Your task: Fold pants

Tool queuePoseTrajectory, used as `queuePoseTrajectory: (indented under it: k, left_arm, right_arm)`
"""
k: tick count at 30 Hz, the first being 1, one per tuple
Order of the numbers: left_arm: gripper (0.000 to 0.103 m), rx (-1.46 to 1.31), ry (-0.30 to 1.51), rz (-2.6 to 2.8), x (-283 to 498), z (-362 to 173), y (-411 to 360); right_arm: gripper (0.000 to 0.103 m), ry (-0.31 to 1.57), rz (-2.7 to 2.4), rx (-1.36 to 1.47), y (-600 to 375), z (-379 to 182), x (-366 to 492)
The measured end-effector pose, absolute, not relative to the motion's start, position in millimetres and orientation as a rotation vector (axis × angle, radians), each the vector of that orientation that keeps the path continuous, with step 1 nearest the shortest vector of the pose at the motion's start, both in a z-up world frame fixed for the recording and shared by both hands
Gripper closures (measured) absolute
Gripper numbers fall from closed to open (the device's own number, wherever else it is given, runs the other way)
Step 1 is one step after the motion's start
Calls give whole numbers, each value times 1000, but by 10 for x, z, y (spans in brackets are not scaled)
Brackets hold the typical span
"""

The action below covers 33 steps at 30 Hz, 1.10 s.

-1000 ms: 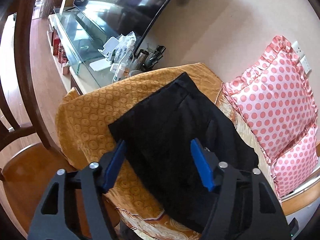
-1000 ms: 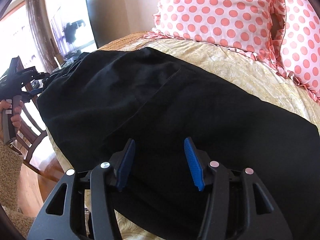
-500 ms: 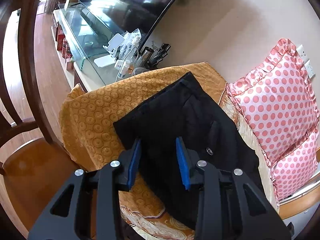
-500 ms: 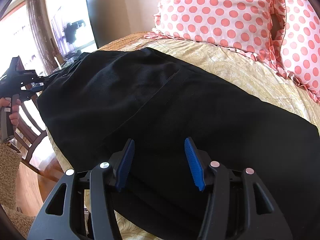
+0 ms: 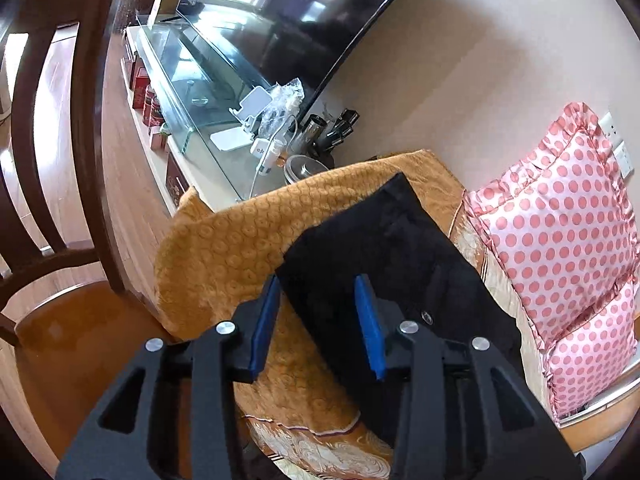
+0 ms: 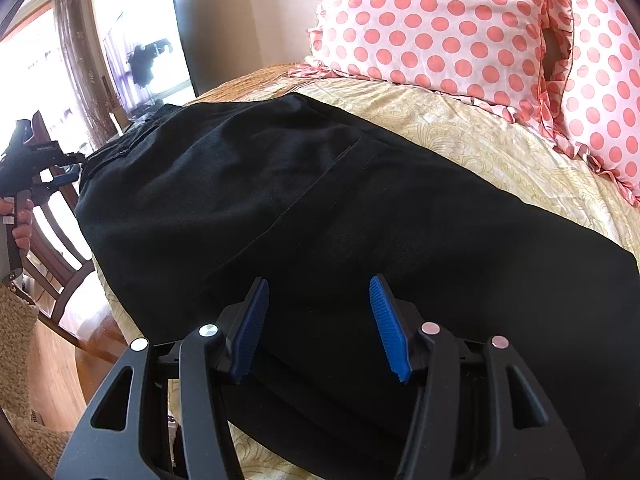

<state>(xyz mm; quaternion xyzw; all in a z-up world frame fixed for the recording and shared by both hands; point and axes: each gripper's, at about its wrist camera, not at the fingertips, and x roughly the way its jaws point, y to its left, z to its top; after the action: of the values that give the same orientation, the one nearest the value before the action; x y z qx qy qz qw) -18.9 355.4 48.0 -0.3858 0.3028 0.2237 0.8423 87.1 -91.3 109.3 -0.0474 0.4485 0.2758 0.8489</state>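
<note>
Black pants (image 5: pixel 392 256) lie spread on a sofa seat, one end over an orange patterned cover (image 5: pixel 240 240). My left gripper (image 5: pixel 318 284) is open, its blue pads either side of the near corner of that end, holding nothing. In the right wrist view the pants (image 6: pixel 280 200) stretch across the yellow cushion (image 6: pixel 480 136). My right gripper (image 6: pixel 318 284) is open just above the pants' near edge, holding nothing. The left gripper (image 6: pixel 60 168) also shows at the far left of the right wrist view, held in a hand.
Pink polka-dot pillows (image 5: pixel 560 216) lean against the back of the seat (image 6: pixel 460 20). A dark wooden chair (image 5: pixel 52 200) stands to the left. A glass TV stand (image 5: pixel 192 92) with small items and a large TV (image 5: pixel 304 12) lie beyond the orange cover.
My left gripper narrowed from wide open to about half open, then widened a little, and moved toward the corner of the pants. My right gripper has stayed almost still and open.
</note>
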Motion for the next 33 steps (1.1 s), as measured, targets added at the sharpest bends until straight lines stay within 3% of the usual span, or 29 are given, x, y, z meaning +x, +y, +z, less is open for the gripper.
queuePoseTrajectory:
  k: [6,16,22,23,25,27,31,33]
  left_arm:
    - [64,-867,683,432,-108,358,3588]
    - [53,-922,708,332,-19,268,3404]
    - [50,-987,717,262,11,245,3340]
    - [52,-993,714,265,9,243,3347]
    - [68,-974,725,301,20,240,3360]
    - [77,-985,724,317,15,224,3388]
    - [87,-946,720,344,21,264,3365]
    - [89,-848,715,370,52,385,3252]
  right_arm:
    - [48,944,582,-102,-912,1088,879]
    - [47,939,585,-103,-909,1082,874]
    - [47,933,587,-99,-911,1078,866]
    - [47,932,587,-96,-916,1078,864]
    - [47,927,586,-80,-930,1079,862]
    - [47,923,586,-58,-969,1087,846]
    - [46,897,588,-22,-1112,1140,783]
    - [32,878,582,1,-1225,1177,757]
